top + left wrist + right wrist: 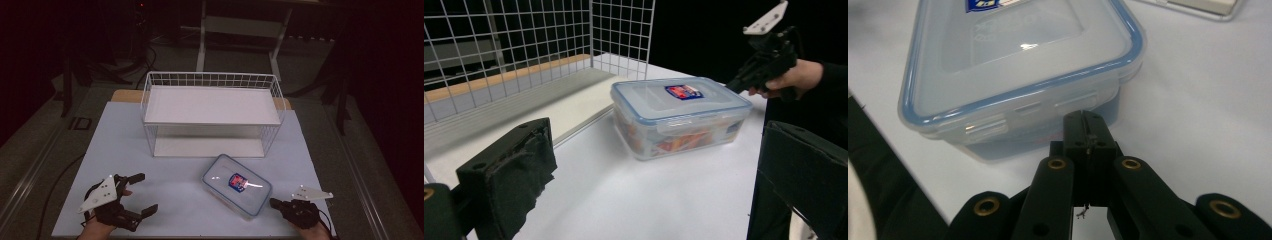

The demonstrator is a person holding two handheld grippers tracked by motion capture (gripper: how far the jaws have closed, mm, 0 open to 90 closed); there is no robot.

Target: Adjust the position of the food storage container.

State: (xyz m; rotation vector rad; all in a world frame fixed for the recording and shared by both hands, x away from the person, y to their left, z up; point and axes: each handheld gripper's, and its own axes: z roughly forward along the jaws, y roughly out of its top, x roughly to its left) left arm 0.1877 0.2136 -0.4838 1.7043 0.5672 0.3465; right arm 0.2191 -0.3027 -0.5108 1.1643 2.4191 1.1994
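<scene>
Tongs bracket a lidded box [236, 185] on a white worktop [165, 175]. Right tongs [274, 202], at the lower right of the high view, are clenched on nothing, their tips just beside the box's near end; the right gripper view shows the black jaws pressed together below the box's latch flaps. Left tongs [141, 194], at the lower left, stand released with jaws spread wide, well apart from the box. The clear box, blue-rimmed with a red-and-blue label, sits at lower centre, angled across the worktop, colourful packets visible through its wall in the left gripper view. Behind it, at upper centre, stands a white wire rack [212, 112].
</scene>
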